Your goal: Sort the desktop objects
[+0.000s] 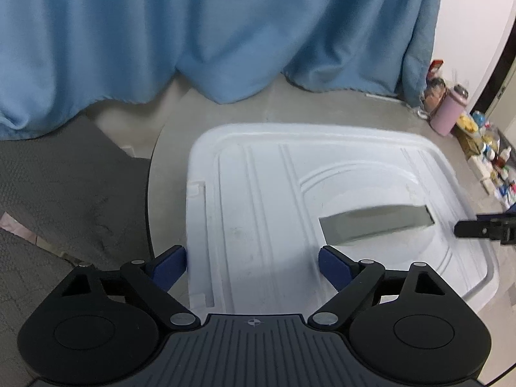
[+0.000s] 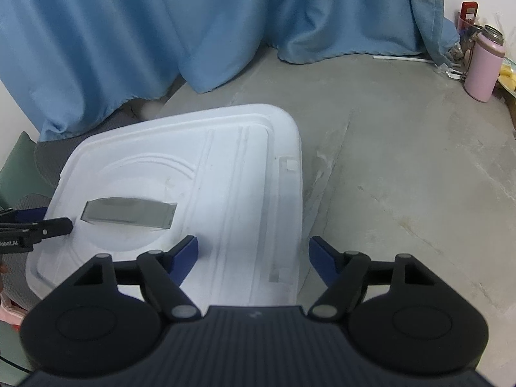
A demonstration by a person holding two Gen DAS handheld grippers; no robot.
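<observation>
Blue curtain (image 1: pixel 200 38) far ahead of both grippers, hanging in folds down to the grey surface (image 2: pixel 403 177). White bin (image 1: pixel 258 213) directly ahead of and under the left gripper (image 1: pixel 251 267), lid on, ribbed, with a rectangular slot (image 1: pixel 375 222) cut in a round recess; nothing of the contents visible through the slot beyond a grey, blurred interior. Same bin ahead and left of the right gripper (image 2: pixel 253 258), slot further left. Grey mat (image 1: pixel 64 193) left of the left gripper, beside the bin. Pink bottle (image 2: pixel 483 64) far ahead and right of the right gripper, upright at the surface's edge, near the curtain's end. Clutter of small packets and bottles (image 1: pixel 487 151) far right of the left gripper, too small to name.

Left gripper released, blue pads spread wide, nothing between them, hanging above the lid's near edge. Right gripper likewise released and bare, its left pad over the lid, its right pad over bare surface. Tip of the right gripper showing at the far right of the left view, near the slot's end.
</observation>
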